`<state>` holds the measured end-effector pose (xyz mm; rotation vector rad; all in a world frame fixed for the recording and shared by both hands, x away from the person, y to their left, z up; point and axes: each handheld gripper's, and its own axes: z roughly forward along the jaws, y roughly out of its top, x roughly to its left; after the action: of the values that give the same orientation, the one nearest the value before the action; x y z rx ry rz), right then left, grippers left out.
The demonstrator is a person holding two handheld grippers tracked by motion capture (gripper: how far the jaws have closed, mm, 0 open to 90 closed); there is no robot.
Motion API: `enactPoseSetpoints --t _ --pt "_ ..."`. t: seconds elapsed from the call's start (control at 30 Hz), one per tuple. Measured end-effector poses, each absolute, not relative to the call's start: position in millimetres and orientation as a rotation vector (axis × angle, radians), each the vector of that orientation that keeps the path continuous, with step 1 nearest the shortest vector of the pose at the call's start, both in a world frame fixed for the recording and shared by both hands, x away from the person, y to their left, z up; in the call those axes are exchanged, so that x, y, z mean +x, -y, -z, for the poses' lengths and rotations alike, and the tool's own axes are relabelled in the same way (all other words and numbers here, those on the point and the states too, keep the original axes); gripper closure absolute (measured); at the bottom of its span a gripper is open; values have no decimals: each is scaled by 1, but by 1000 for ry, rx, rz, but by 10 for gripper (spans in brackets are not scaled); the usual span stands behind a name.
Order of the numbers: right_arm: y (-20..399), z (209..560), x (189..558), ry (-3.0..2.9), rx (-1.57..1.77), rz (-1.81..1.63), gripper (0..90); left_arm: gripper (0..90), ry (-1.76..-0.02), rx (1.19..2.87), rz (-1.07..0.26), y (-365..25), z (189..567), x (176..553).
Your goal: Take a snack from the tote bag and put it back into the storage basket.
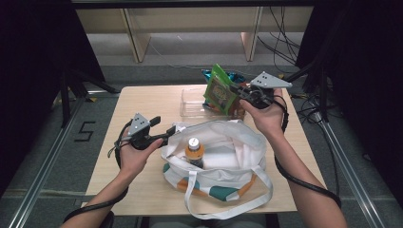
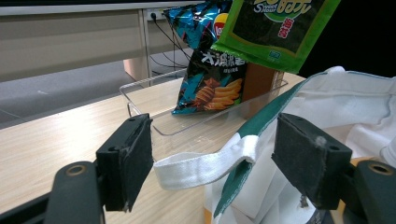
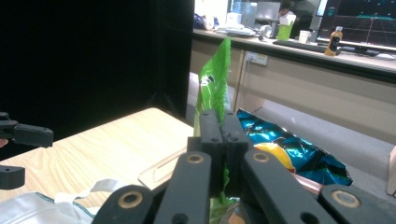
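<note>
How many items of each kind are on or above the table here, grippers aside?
Snack bags: 2, a green bag held up by the right gripper, and a blue chip bag in the tray
Bottles: 1, orange-capped bottle in the tote
Tote bags: 1, white tote
Clear trays: 1, tray
Total: 5

The green snack bag [image 2: 275, 25] is cut off at the left gripper view's twelve o'clock edge. It hides the brown box [image 2: 261, 81] behind it; the bottle [image 1: 194, 152] label is unreadable.

A "5" [image 1: 84, 131] is marked on the floor (left of the table); the blue chip bag [image 2: 210, 70] carries a Lay's logo.
</note>
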<state>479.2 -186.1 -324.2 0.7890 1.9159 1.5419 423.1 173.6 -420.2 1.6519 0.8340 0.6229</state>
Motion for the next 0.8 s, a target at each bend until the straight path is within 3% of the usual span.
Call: enactPoseSetpoints --t 0.8 --pt "184 330 494 -1890 781 -1540 900 273 -834 1651 -621 -174 420 423"
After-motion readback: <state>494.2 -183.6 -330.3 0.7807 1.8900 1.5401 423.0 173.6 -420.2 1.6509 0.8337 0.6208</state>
